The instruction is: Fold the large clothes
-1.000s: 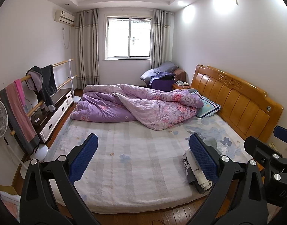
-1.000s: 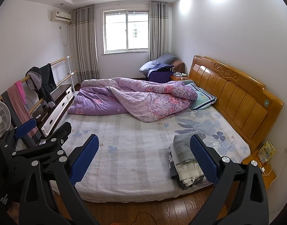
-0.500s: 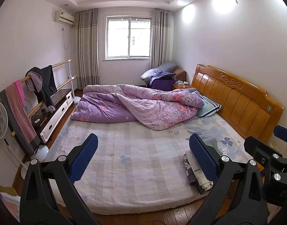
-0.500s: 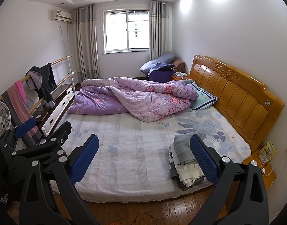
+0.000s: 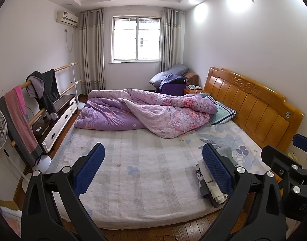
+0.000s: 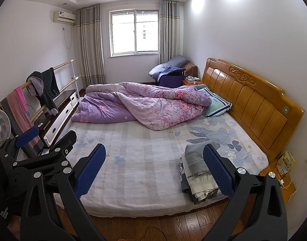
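Right wrist: clothes stack (image 6: 195,172) behind right claw (image 6: 153,168).

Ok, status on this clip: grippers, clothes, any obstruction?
Left gripper open, empty. Right gripper open, empty. Stack of clothes untouched at bed edge. Nothing blocking.

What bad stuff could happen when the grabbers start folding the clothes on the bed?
1. The stack of clothes sits right at the mattress edge, so a clumsy pull might drag pieces onto the wooden floor.
2. The purple quilt covers the far half of the bed, leaving less flat room to spread something large.
3. Both the left gripper and the right gripper are open and close together, so they could bump.
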Available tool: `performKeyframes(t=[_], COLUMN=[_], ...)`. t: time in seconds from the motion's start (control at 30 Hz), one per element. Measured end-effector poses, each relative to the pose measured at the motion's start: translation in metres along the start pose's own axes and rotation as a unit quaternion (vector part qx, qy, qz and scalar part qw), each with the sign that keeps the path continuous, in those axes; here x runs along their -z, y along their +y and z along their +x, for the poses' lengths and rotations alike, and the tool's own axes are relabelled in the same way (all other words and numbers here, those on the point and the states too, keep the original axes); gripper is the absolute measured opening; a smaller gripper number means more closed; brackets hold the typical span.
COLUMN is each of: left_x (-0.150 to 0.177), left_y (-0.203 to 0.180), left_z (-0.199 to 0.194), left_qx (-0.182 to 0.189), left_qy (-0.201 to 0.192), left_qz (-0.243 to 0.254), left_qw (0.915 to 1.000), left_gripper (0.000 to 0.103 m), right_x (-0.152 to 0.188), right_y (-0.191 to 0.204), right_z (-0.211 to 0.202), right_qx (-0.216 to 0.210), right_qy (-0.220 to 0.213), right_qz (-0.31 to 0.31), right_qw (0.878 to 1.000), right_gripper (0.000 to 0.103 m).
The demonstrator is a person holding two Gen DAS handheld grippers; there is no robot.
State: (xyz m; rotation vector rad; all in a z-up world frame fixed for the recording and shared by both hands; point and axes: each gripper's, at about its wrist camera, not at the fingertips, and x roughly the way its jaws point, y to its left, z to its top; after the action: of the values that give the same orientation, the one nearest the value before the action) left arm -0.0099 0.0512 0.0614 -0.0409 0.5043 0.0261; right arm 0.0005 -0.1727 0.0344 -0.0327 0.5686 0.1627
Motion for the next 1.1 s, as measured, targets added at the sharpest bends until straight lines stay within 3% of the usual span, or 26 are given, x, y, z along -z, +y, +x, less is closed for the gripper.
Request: performKeyframes(t=[1.1], left_x=[0.011], left_y=[0.008], left_z=[0.007], left_qx=[0.005], left_qy=[0.006], left_qz=[0.002], left_qw=[1.0000], left_gripper=[0.098], right_x=[0.004], right_y=[-0.003], right_z=[0.007], right_qx=[0.000], right_qy=[0.007], right_qz=[0.003], right_qw=[1.000], right_gripper=[0.094])
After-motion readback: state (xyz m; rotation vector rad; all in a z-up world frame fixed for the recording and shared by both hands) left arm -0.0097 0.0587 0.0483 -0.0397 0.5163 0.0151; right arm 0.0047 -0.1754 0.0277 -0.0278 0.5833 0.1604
